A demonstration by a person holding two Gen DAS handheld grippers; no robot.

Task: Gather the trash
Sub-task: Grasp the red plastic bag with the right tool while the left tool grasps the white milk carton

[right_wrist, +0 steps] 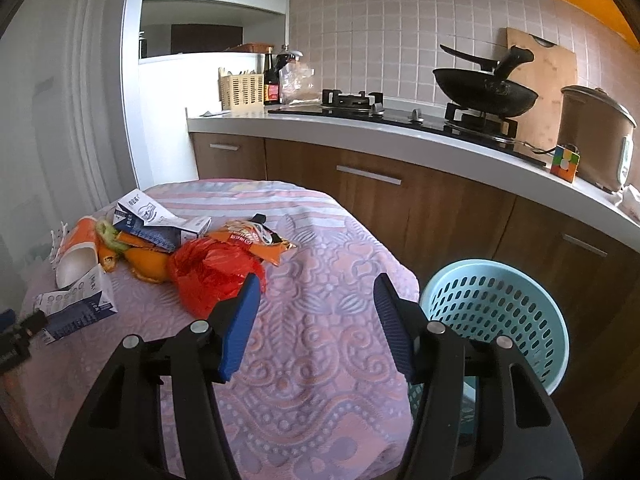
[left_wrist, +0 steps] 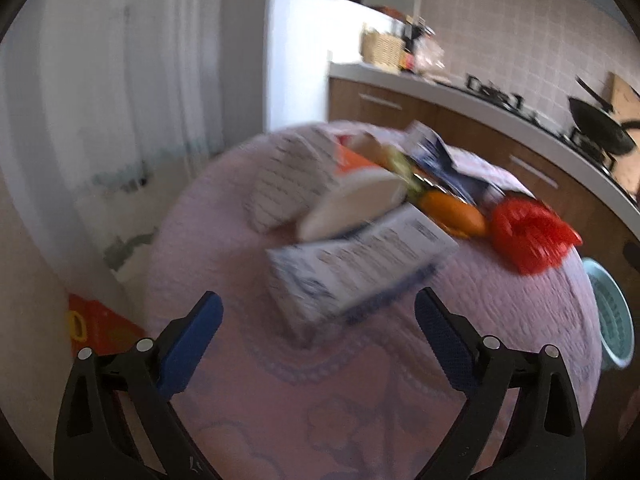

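A pile of trash lies on a table with a pink patterned cloth (right_wrist: 320,320). It holds a blue-and-white carton (left_wrist: 360,264) (right_wrist: 76,304), a white paper cup (left_wrist: 352,204) (right_wrist: 76,264), an orange peel (left_wrist: 456,212) (right_wrist: 148,264), a crumpled red plastic bag (left_wrist: 528,232) (right_wrist: 212,272), an orange snack wrapper (right_wrist: 256,240) and another blue carton (right_wrist: 152,224). My left gripper (left_wrist: 318,308) is open and empty, just short of the blue-and-white carton. My right gripper (right_wrist: 316,292) is open and empty over the cloth, right of the red bag. A light blue plastic basket (right_wrist: 496,320) (left_wrist: 612,316) stands on the floor right of the table.
A kitchen counter (right_wrist: 400,128) with brown cabinets runs behind the table, with a gas stove, a black wok (right_wrist: 484,92), a rice cooker (right_wrist: 596,136), a cutting board and bottles. An orange box (left_wrist: 104,328) sits on the floor left of the table.
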